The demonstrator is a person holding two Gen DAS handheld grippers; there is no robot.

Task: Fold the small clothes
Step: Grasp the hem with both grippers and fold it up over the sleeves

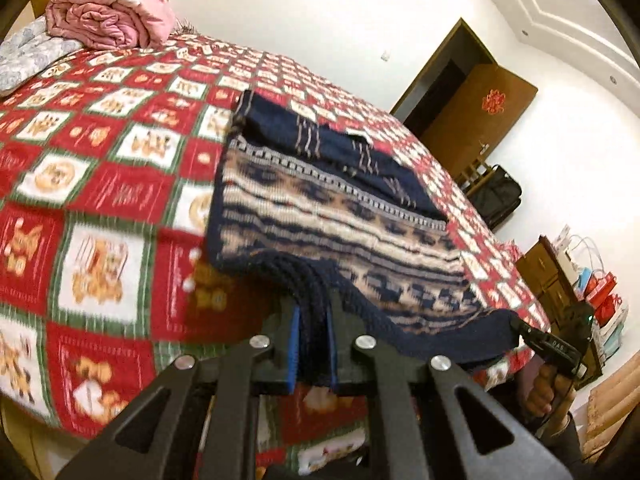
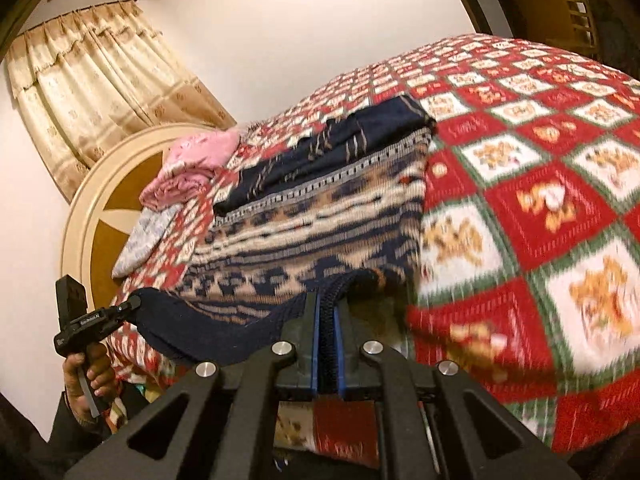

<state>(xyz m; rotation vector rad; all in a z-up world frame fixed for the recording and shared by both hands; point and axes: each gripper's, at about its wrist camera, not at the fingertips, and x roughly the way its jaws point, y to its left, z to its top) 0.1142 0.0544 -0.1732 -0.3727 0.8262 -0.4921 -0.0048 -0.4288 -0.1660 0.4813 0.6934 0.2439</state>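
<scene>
Already both grippers are clamped on the ribbed navy hem of the patterned sweater (image 1: 320,216): the left gripper (image 1: 313,344) pinches it between blue pads, and the right gripper (image 2: 328,344) does likewise at the other corner. That near edge is lifted off the bed (image 1: 100,160), while the far part, sleeves folded across, lies on the red checked bedspread. A pink quilt (image 1: 108,20) sits near the headboard (image 2: 104,184).
</scene>
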